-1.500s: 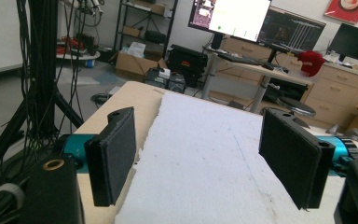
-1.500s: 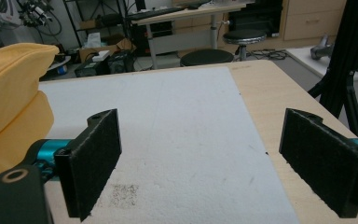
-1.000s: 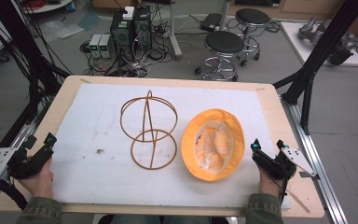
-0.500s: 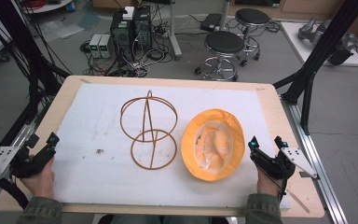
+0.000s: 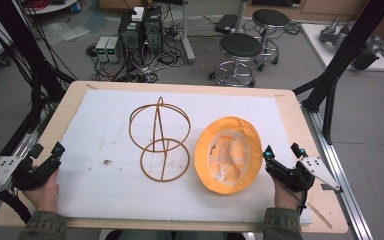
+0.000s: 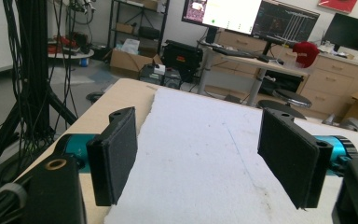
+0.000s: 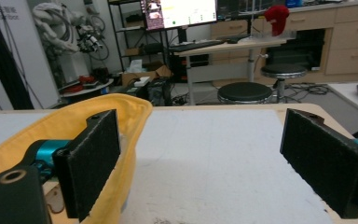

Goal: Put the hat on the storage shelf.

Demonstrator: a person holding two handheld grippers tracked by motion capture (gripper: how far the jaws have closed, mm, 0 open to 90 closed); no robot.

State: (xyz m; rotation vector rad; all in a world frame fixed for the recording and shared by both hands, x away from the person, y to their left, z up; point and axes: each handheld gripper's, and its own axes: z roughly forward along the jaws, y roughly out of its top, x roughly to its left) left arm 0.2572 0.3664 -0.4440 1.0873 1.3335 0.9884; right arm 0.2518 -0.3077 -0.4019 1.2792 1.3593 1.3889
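An orange bucket hat [image 5: 227,155] lies upside down on the white mat [image 5: 105,175], right of centre, its pale lining facing up. Left of it stands a brown wire stand [image 5: 159,140] made of two rings and upright rods. My right gripper [image 5: 282,152] is open just right of the hat's brim; in the right gripper view the yellow brim [image 7: 98,116] lies beside and behind the left jaw, with nothing between the jaws. My left gripper [image 5: 47,150] is open at the mat's left edge [image 6: 135,154], holding nothing.
The wooden table [image 5: 300,125] borders the mat on all sides. Black frame legs [image 5: 340,55] stand at both far corners. Stools [image 5: 240,50] and electronics boxes [image 5: 140,25] sit on the floor beyond the far edge. A small dark speck [image 5: 107,161] marks the mat.
Both grippers have crept slightly inward and forward. The right one now sits closer to the hat's brim. Hat and wire stand have not moved.
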